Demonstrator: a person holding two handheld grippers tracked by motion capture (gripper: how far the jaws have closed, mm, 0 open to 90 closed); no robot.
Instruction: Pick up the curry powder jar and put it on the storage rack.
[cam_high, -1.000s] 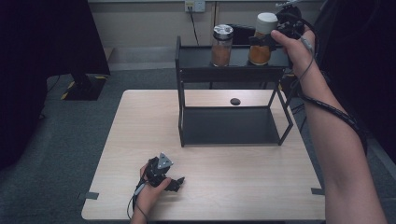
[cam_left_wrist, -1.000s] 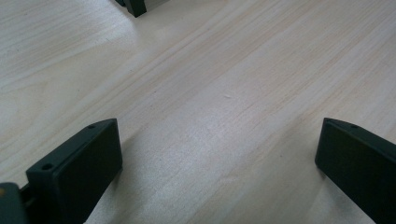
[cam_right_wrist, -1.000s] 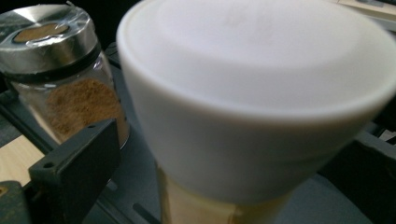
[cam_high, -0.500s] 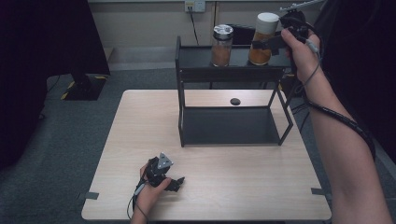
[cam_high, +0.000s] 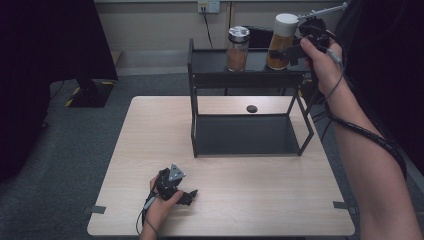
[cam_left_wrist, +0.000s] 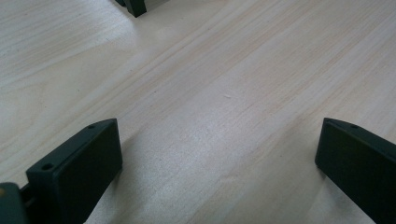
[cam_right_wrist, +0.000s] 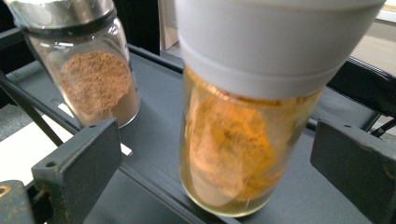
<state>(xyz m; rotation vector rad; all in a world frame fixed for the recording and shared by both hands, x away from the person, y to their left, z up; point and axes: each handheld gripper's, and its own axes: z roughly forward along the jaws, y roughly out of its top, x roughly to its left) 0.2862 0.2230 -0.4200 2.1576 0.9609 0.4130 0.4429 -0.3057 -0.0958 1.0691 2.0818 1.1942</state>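
A glass jar of orange powder with a white lid (cam_high: 281, 42) stands on the top shelf of a black rack (cam_high: 215, 76). My right gripper (cam_high: 291, 52) is at its right side, open. In the right gripper view the jar (cam_right_wrist: 243, 140) sits between the spread jaws, with a clear gap on the left side. To its left stands a second jar of brown powder with a silver lid (cam_high: 237, 49) (cam_right_wrist: 95, 79). My left gripper (cam_high: 187, 196) rests open on the wooden table (cam_high: 150, 150) near the front edge, with bare wood between its jaws (cam_left_wrist: 219, 163).
The rack has a lower shelf (cam_high: 245, 135) lying on the table. A small black round object (cam_high: 252, 108) lies on the table behind it. Grey floor surrounds the table, and a dark stand (cam_high: 90, 90) is at the left.
The right hand has shifted slightly lower and to the right beside the white-lidded jar. The jar and the left gripper have stayed where they were.
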